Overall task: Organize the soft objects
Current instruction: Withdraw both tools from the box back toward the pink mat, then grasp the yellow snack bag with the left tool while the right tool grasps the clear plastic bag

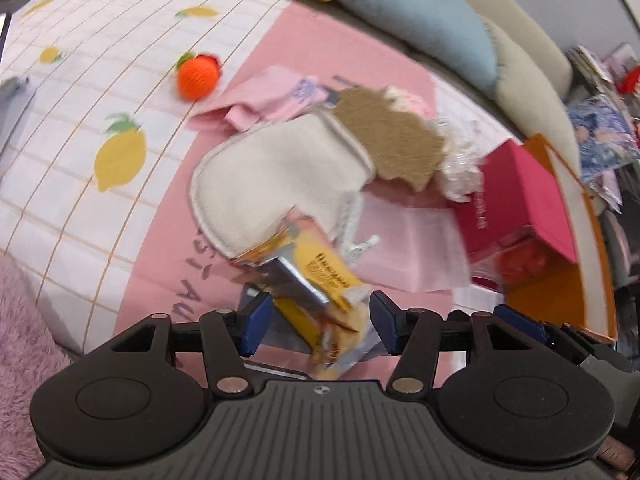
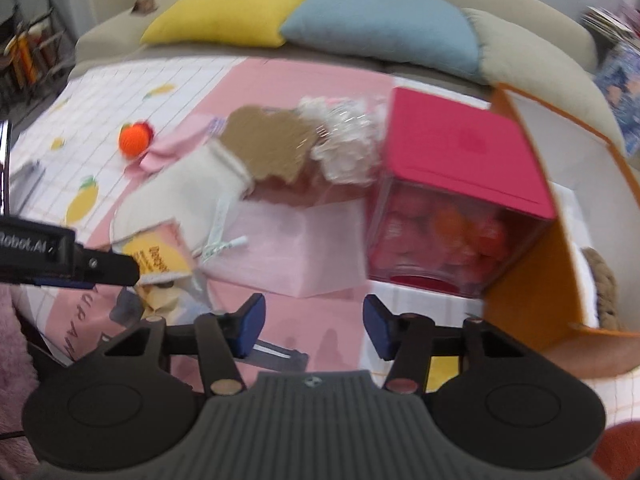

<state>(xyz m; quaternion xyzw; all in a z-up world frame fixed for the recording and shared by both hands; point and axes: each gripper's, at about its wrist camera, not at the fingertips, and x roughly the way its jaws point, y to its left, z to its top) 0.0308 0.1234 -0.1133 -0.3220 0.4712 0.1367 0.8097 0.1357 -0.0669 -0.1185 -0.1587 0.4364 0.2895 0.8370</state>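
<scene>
While I run both grippers remotely, I log the scene by size. Item one: a beige sofa [image 2: 540, 12] along the back, carrying a yellow cushion [image 2: 228, 12] and a blue cushion [image 2: 380, 20] side by side. Item two: a lemon-print sheet [image 1: 100, 92] with a pink mat [image 1: 360, 72] laid over it. Item three: an orange box [image 2: 528, 280], open, at the right, with a red-lidded clear box [image 2: 460, 184] just beside it. Item four: a cream mitt [image 1: 276, 176] lying flat on the mat, its cuff touching a tan felt piece [image 1: 392, 140]; crinkled clear wrapping [image 1: 460, 168] sits between the felt and the lidded box. Item five: a pink cloth [image 1: 264, 100] behind the mitt. Item six: an orange knitted ball [image 1: 198, 76], apart from the pile, on the sheet. Item seven: a yellow snack packet [image 1: 328, 284], overlapping the mitt's near edge. My left gripper [image 1: 320, 320] has its jaws spread wide with the packet's near end between the pads, not pinched. My right gripper [image 2: 314, 320] also stands wide apart over bare mat, the mitt well ahead to its left; the left gripper's arm crosses that side.
</scene>
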